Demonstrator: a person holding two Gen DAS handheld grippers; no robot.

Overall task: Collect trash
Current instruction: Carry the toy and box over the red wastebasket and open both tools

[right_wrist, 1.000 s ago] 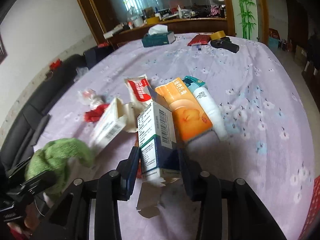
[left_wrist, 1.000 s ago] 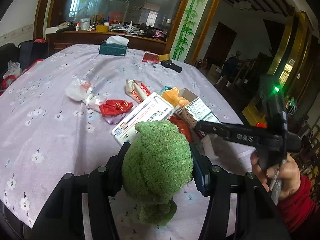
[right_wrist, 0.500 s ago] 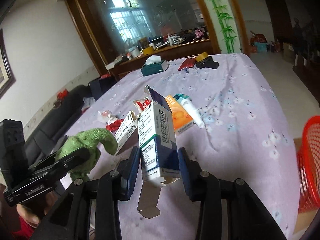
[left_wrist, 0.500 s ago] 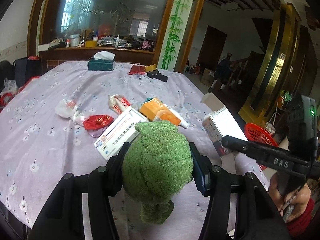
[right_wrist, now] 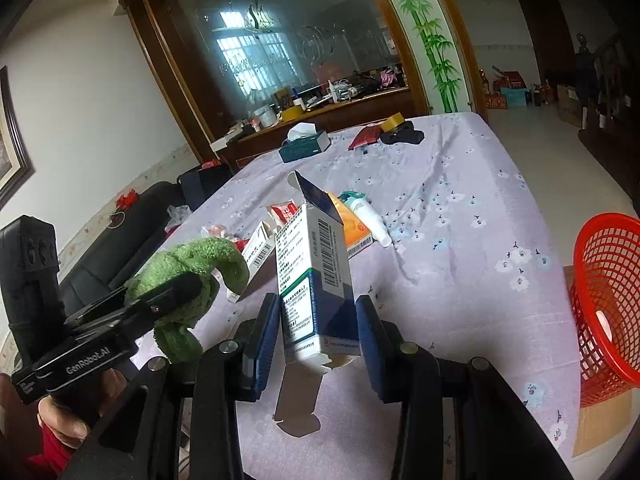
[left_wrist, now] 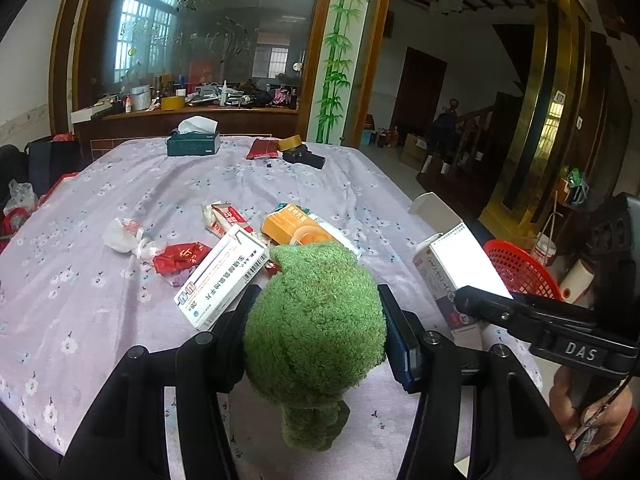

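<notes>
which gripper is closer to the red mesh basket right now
Right. The right gripper, holding the blue and white carton, is beside the red mesh basket off the table edge. The left gripper, clamping the green plush toy, sits farther over the table.

The left gripper is closed tight on a fuzzy green toy. One black finger presses each side of the toy, and the toy sticks up between them. In the right wrist view the left gripper sits to the left of the toy, with a bare hand under it holding the handle. The right gripper is closed on a white and blue box. Its blue pads squeeze the bottom of the box, and the box stands up, leaning a bit. In the left wrist view the right gripper is to the right of the toy.
</notes>
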